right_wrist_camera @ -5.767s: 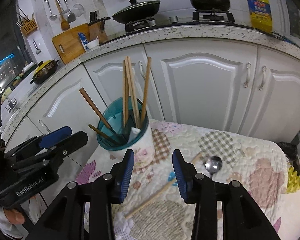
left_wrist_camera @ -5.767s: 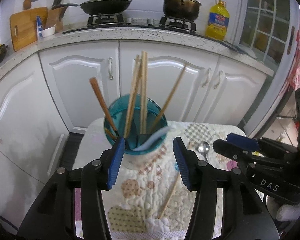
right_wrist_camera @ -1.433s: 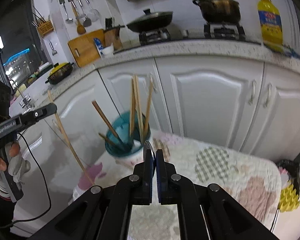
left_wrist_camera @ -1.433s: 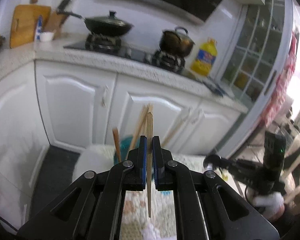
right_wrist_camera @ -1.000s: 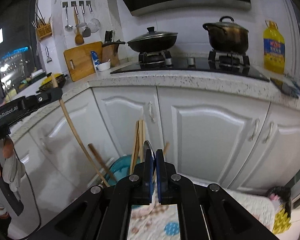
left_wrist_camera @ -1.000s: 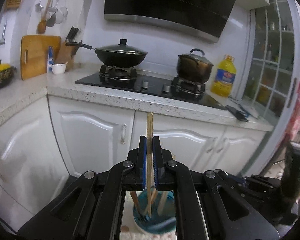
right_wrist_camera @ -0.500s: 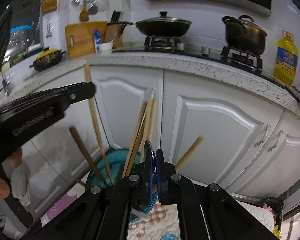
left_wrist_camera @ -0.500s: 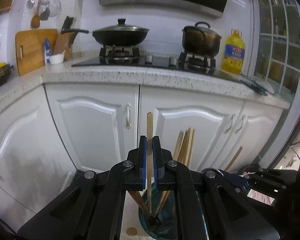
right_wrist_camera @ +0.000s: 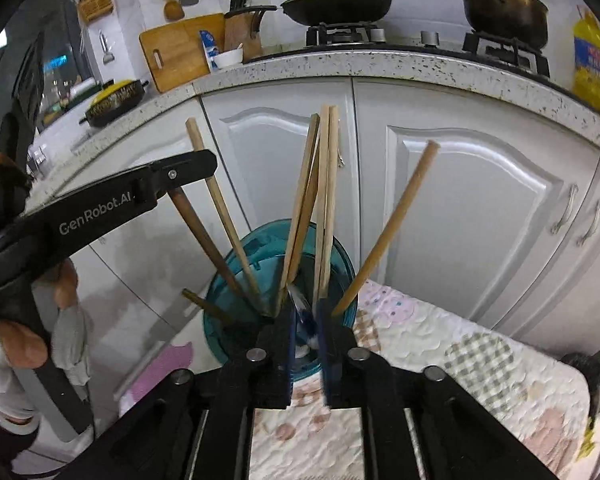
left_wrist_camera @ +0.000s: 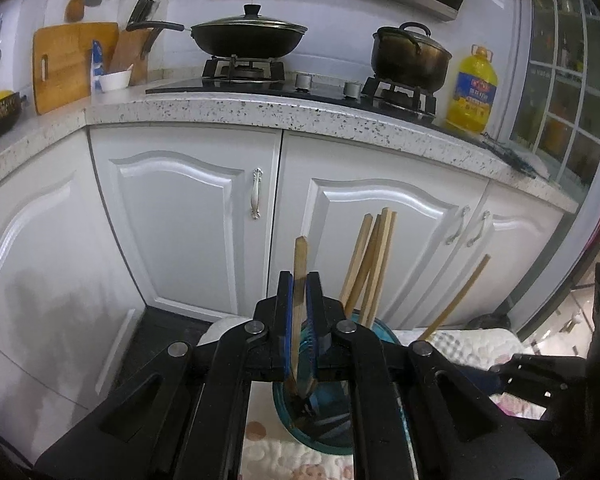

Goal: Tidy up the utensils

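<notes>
A teal utensil cup (right_wrist_camera: 256, 248) stands on a quilted cloth and holds several wooden chopsticks (right_wrist_camera: 326, 184). My left gripper (left_wrist_camera: 300, 312) stands over the cup (left_wrist_camera: 376, 330), its jaws slightly parted around a wooden chopstick (left_wrist_camera: 299, 264) whose lower end reaches into the cup. It also shows in the right wrist view (right_wrist_camera: 188, 168). My right gripper (right_wrist_camera: 305, 320) is at the cup's near rim, its jaws a little apart around a spoon (right_wrist_camera: 300, 304) with a blue handle. The spoon's lower part is hidden.
White cabinet doors (left_wrist_camera: 188, 216) stand close behind the cup. A speckled counter (left_wrist_camera: 260, 110) carries a wok, a pot and a yellow oil bottle (left_wrist_camera: 474, 88). The quilted cloth (right_wrist_camera: 440, 356) stretches to the right.
Both grippers have come down toward the cup. The left's chopstick now reaches into the cup. Both pairs of jaws have loosened slightly.
</notes>
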{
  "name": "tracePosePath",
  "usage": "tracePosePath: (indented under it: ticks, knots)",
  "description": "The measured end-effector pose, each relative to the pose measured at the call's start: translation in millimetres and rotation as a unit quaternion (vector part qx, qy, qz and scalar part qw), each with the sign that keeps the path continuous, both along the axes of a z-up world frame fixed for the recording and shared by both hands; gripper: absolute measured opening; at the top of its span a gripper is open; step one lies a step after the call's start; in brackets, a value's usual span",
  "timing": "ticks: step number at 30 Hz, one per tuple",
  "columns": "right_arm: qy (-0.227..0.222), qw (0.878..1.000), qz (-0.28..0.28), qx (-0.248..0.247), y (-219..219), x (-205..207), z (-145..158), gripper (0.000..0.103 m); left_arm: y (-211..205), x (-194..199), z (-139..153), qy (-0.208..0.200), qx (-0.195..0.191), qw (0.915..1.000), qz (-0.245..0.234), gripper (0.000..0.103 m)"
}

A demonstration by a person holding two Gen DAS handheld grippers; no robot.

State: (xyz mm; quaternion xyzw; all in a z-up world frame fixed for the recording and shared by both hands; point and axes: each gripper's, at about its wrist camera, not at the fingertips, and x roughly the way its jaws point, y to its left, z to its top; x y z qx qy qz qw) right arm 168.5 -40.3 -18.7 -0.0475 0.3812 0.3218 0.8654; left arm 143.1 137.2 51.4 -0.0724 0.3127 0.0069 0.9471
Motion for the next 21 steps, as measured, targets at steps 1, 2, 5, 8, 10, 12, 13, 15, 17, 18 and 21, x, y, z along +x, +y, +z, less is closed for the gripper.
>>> tracePosePath:
  ticks: [1, 2, 5, 8, 10, 12, 13, 15, 17, 18, 21]
  knots:
    - [-0.003, 1.000, -0.002, 0.003, -3, -2, 3, 0.021, 1, -2, 3, 0.000, -0.004, 1.0000, -0.001, 0.021]
    - [-0.006, 1.000, -0.004, 0.009, -7, -5, 6, 0.021, 1, -4, 5, 0.000, -0.008, 1.0000, -0.001, 0.027]
    - [-0.007, 1.000, -0.010, 0.017, -15, -11, 13, 0.021, 2, -13, 13, -0.005, -0.017, 0.9998, -0.004, 0.038]
    - [-0.008, 0.999, -0.019, 0.028, -23, -17, 18, 0.021, -1, -24, 21, -0.008, -0.009, 0.9999, -0.004, 0.038]
    - [-0.008, 0.999, -0.025, 0.033, -26, -20, 22, 0.023, -2, -32, 25, -0.010, -0.005, 0.9999, -0.001, 0.040]
    - [-0.011, 0.999, -0.031, 0.034, -29, -24, 24, 0.024, -4, -39, 27, -0.013, 0.001, 0.9999, 0.000, 0.040]
    - [-0.014, 0.999, -0.034, 0.033, -30, -26, 24, 0.025, -6, -46, 29, -0.017, 0.007, 0.9998, 0.002, 0.041]
    - [-0.017, 0.999, -0.040, 0.033, -33, -31, 25, 0.026, -9, -56, 29, -0.021, 0.012, 0.9997, 0.004, 0.042]
    - [-0.016, 0.998, -0.046, 0.037, -36, -35, 25, 0.027, -13, -64, 27, -0.018, 0.015, 0.9997, 0.006, 0.043]
    - [-0.015, 0.998, -0.049, 0.039, -37, -38, 25, 0.029, -15, -68, 25, -0.015, 0.017, 0.9997, 0.008, 0.043]
    - [-0.017, 0.997, -0.060, 0.042, -39, -45, 25, 0.036, -21, -80, 17, -0.008, 0.026, 0.9996, 0.012, 0.043]
